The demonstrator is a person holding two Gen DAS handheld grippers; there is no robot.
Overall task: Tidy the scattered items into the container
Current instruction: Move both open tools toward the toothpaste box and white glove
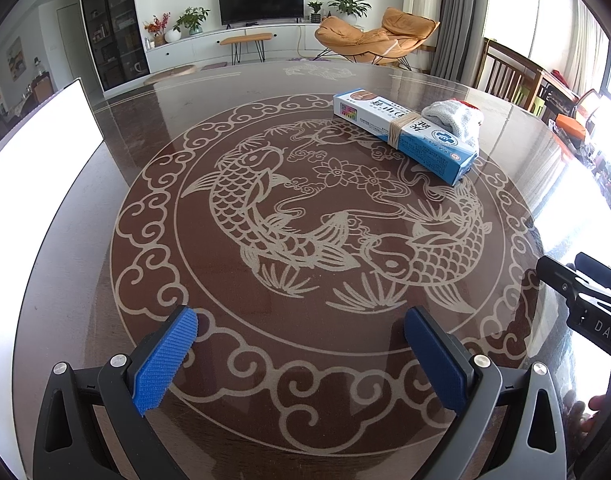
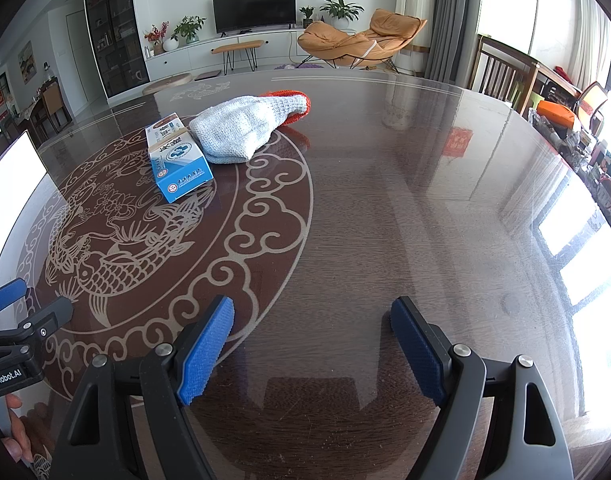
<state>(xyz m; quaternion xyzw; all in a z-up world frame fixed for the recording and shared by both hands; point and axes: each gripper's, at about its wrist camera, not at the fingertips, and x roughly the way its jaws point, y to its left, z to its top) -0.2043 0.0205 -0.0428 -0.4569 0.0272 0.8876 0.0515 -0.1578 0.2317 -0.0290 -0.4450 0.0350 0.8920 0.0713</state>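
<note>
A long blue-and-white box [image 1: 405,134] bound with a rubber band lies on the dark round table [image 1: 153,128], far right of centre. A grey knitted piece with a red-orange edge [image 1: 453,118] rests against its far side. The right wrist view shows the box [image 2: 177,158] and the knitted piece [image 2: 241,126] at upper left. My left gripper [image 1: 301,322] hovers open over the near part of the table, nothing between its blue pads. My right gripper [image 2: 311,312] is open too, over bare table well short and right of the items. A white container wall [image 1: 37,152] stands at the left.
The white container wall [image 2: 13,164] also shows at the left edge of the right wrist view. Wooden chairs [image 1: 505,72] stand at the table's far right. A cluttered sideboard [image 2: 585,148] runs along the right. The other gripper's body [image 1: 585,296] sits at my right.
</note>
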